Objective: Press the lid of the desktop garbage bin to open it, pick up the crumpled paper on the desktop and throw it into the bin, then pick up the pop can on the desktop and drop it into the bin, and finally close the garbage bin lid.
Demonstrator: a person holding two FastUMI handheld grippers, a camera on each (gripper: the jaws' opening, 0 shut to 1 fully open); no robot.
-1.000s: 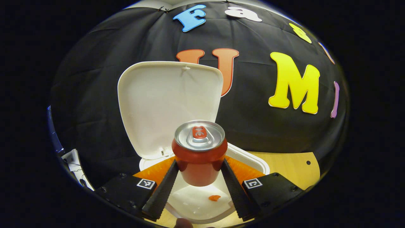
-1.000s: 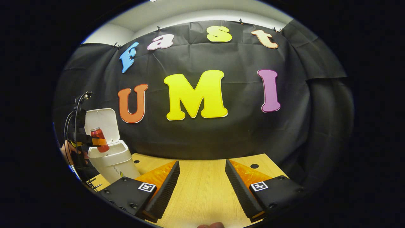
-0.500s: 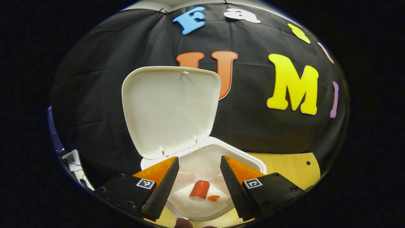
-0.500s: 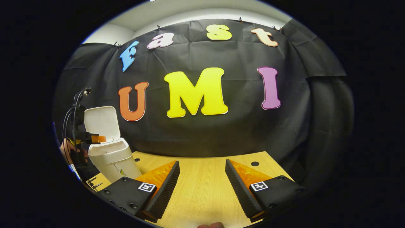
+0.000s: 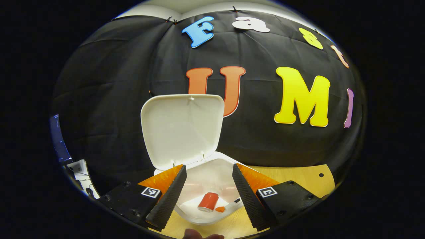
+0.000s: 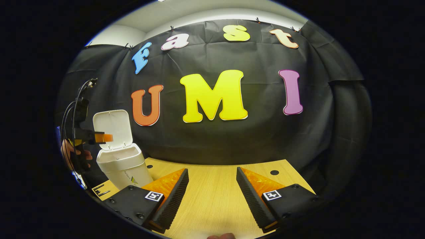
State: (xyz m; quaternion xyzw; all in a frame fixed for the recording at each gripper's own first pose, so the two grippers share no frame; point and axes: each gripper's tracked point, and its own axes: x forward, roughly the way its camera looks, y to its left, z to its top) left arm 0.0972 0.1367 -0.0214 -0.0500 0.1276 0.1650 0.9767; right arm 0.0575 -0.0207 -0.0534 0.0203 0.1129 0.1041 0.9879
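The white desktop bin (image 5: 212,172) stands with its lid (image 5: 182,129) swung upright. The red pop can (image 5: 208,201) lies on its side at the bottom of the bin, with a small orange scrap (image 5: 219,209) beside it. My left gripper (image 5: 209,167) hovers open above the bin's mouth, nothing between its fingers. In the right gripper view the bin (image 6: 123,164) is at the far left with its lid (image 6: 113,127) up, and the left gripper (image 6: 99,136) hangs just above its rim in a person's hand (image 6: 71,154). My right gripper (image 6: 212,171) stands open and empty over the wooden table (image 6: 212,199).
The wooden table has small round holes (image 6: 274,172) near its back edge. Small dark items (image 6: 101,191) lie at the table's left front by the bin. Cables (image 6: 74,109) rise behind the left gripper. The black cloth wall stands close behind the bin.
The left gripper opened and the can fell from it into the bin. The gripper then drew back a little from the bin. The right gripper stayed open and shifted only slightly.
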